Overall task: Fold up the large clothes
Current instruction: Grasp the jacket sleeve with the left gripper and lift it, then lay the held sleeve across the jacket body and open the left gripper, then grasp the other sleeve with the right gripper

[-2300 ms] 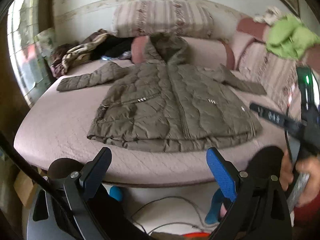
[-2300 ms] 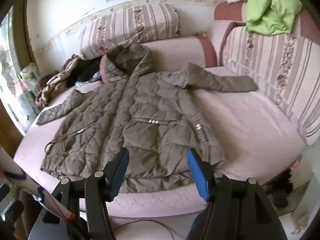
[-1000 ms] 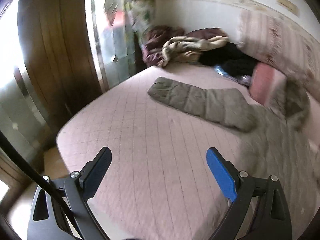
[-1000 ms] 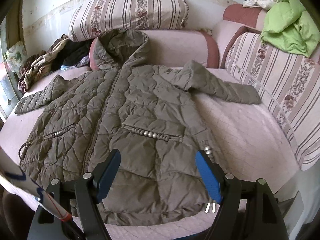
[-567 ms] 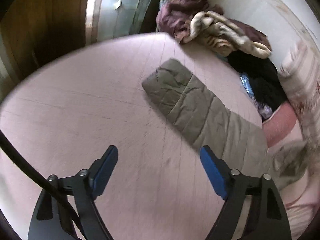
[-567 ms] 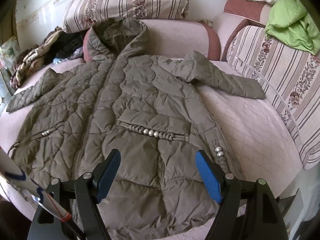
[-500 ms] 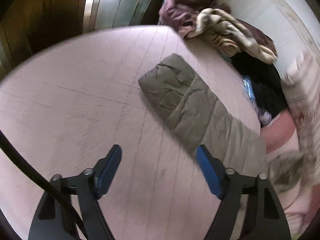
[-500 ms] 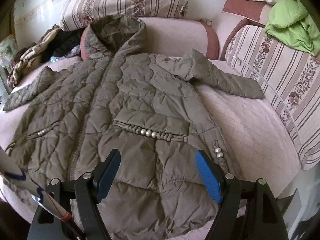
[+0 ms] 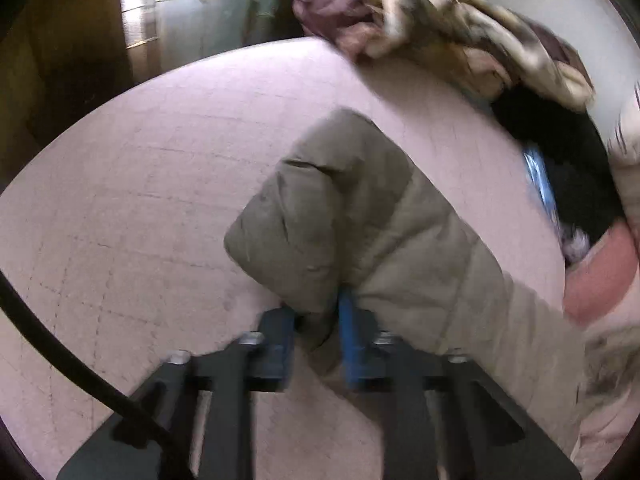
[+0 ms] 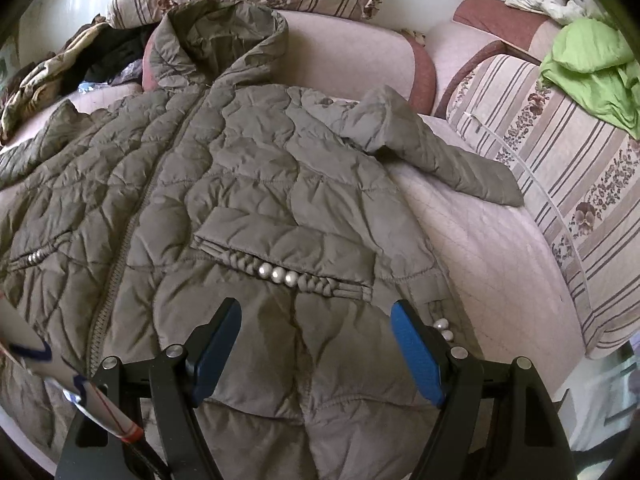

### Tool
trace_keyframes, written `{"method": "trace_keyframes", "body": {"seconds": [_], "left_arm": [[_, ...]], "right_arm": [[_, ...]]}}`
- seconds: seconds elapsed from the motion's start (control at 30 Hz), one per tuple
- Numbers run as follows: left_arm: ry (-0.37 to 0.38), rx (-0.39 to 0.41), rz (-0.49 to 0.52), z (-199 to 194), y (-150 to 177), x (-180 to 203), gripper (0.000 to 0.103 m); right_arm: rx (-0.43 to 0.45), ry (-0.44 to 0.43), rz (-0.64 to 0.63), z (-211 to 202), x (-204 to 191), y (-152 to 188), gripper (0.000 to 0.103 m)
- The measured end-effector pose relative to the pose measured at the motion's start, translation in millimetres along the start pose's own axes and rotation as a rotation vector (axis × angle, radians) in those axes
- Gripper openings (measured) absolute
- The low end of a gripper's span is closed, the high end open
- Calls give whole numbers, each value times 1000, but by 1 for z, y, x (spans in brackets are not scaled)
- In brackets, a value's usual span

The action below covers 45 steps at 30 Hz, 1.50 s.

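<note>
the coat (image 10: 256, 208) lies face up and spread flat on the bed (image 10: 492, 256), hood (image 10: 216, 36) up against the striped cushions at the head edge, hem toward the near edge where the person stands. laid open like this, both sleeves stick out sideways, so they have to come in over the body before the rest can be folded.

the left gripper (image 9: 316, 344) is clamped on the cuff end of the left sleeve (image 9: 360, 220), near the bed's left edge; padded fabric bulges up between the two pads and hides part of them. taking the sleeve at its end rather than mid-length looks deliberate: the whole length should follow when the cuff is carried across the chest. this view is blurred, so how deep the bite goes i cannot tell.

the right gripper (image 10: 316, 344) hangs over the lower right front of the coat, just below the beaded pocket (image 10: 280, 268), pads wide apart and holding nothing. it seems parked there to pin the body or to go for the right sleeve (image 10: 440, 160), which lies out toward the cushions along the right edge.

the quilting is slippery and springy; a shallow pinch could slide off as the sleeve lifts.

a heap of other clothes (image 9: 460, 28) sits at the far left corner, clear of the fold.
</note>
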State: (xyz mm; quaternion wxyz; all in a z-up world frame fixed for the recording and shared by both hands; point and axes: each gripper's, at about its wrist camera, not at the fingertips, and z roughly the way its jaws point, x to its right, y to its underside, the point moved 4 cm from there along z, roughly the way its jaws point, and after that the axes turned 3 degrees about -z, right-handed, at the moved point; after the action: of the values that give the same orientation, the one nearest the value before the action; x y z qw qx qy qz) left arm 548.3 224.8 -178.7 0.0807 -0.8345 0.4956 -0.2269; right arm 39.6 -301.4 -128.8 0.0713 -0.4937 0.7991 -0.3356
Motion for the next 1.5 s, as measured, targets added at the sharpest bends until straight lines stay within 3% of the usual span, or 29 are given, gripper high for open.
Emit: {"method": "trace_keyframes", "body": {"seconds": [0.13,0.3,0.4,0.53,0.6,0.73,0.8,0.87,0.97,1.03,1.13,1.3,1.5], "left_arm": [[41,53,92,-42,7,36,11],[202,139,308,-132,52,125,10],[297,153,445,-175,104,184,10],[436,131,654,-215,211,270,10],[471,111,728,-221,262,299,10],[489,47,860,-219,359,332,20],[500,17,905,-221,393,332,28],[504,9,924,-227,415,320,51],[504,44,951,-240,428,285,62],[453,86,959,-239,422,257,68],[331,163,906,-232,401,201,70],[161,211,741,-195,349,127,70],[97,166,614,-149,309,75,70]], "right_arm": [[20,-19,26,-6,8,1,81],[76,-43,54,-26,17,-1,81],[106,-59,85,-39,28,1,81],[126,-63,126,-52,43,9,81],[128,-64,146,-55,51,13,81],[120,-71,208,-58,73,22,81],[115,-83,232,-58,85,23,81],[113,-93,242,-57,94,23,81],[109,-111,245,-54,101,19,81],[105,-147,245,-49,99,11,81],[96,-215,240,-39,87,-5,82],[57,-344,284,-3,59,-41,84],[-65,-476,405,82,19,-103,84]]}}
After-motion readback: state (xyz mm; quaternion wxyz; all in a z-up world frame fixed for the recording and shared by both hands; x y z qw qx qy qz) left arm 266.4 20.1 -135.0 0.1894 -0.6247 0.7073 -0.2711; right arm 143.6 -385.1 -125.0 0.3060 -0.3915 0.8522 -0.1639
